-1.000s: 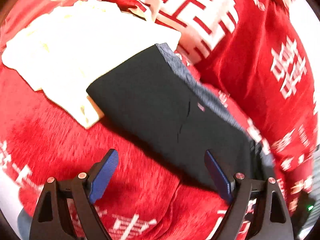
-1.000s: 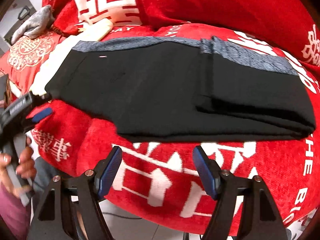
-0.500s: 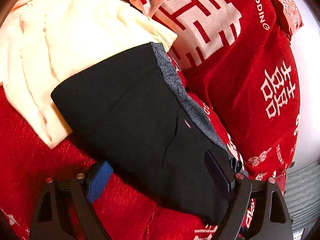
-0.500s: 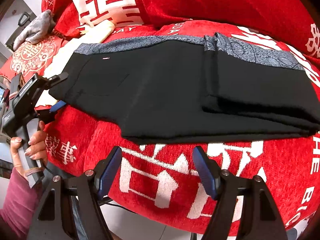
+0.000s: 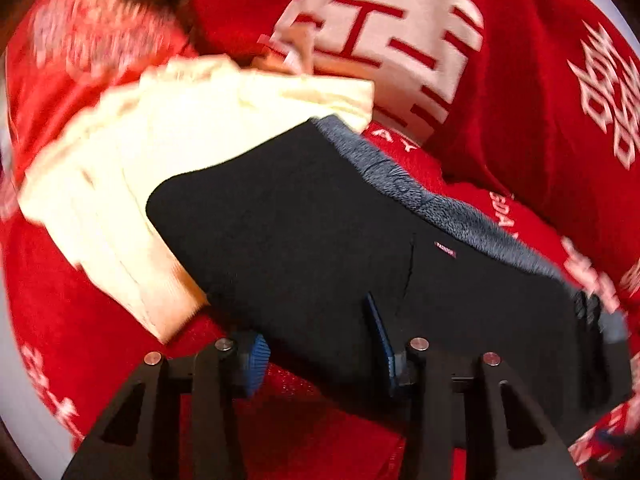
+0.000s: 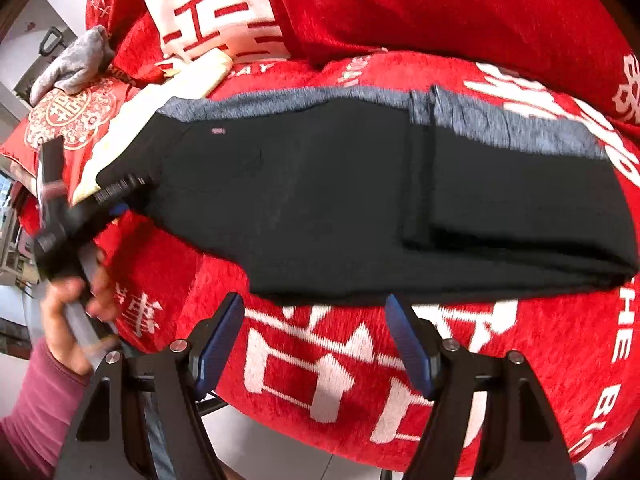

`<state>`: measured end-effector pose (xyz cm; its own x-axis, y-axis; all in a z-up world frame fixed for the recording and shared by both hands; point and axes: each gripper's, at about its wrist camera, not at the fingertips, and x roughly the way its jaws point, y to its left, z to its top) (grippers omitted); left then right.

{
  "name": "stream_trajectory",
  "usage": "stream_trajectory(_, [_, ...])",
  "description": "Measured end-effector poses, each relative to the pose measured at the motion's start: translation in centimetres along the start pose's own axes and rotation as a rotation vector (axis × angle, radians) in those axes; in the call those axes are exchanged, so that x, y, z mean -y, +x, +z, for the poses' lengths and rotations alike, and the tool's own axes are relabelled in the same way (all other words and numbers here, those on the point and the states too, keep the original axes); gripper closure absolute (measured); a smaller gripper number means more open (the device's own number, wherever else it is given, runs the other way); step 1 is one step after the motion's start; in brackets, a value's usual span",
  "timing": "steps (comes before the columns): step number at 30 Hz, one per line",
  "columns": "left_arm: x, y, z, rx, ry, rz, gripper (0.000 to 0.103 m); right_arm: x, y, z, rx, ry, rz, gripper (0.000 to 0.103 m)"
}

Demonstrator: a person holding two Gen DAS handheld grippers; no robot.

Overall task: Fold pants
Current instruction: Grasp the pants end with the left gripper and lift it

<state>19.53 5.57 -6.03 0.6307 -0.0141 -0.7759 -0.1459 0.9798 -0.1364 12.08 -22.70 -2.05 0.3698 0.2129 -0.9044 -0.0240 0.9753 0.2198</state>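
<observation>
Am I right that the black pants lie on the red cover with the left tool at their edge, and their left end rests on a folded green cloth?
Not quite: the cloth under that end of the pants is cream, not green, as the left wrist view shows. The rest holds: red cover, left tool at their edge.

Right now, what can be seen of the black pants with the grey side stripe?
The black pants with the grey heathered side stripe lie flat along the red patterned sofa cover, one end already folded over on itself. The fabric looks soft and matte, and a small pink label sits near the stripe. The far end overlaps a cream folded cloth. The left gripper has its jaws around that end's edge; the right gripper hangs open, apart from the pants.
</observation>
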Motion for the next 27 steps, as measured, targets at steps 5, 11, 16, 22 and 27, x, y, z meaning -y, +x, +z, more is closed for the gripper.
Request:
stream_trajectory(5, [3.9, -1.1, -2.1, 0.142, 0.239, 0.205, 0.058, -1.8, -1.3, 5.2, -0.004, -0.046, 0.077, 0.027])
stream_trajectory(11, [4.8, -1.1, -2.5, 0.177, 0.281, 0.271, 0.058, -9.5, -1.0, 13.5, -0.085, -0.173, 0.208, 0.023])
stream_trajectory(16, [4.9, -0.8, -2.9, 0.194, 0.295, 0.268, 0.058, -19.4, 2.6, 17.7, -0.198, -0.373, 0.185, 0.023])
stream_trajectory(22, [4.6, -1.1, -3.3, 0.209, 0.287, 0.246, 0.058, -27.5, 9.6, 17.5, -0.432, -0.535, 0.093, 0.023])
stream_trajectory(27, [4.3, -1.1, -3.5, 0.213, 0.284, 0.23, 0.058, -29.8, 15.1, 16.2, -0.573, -0.593, -0.012, 0.023])
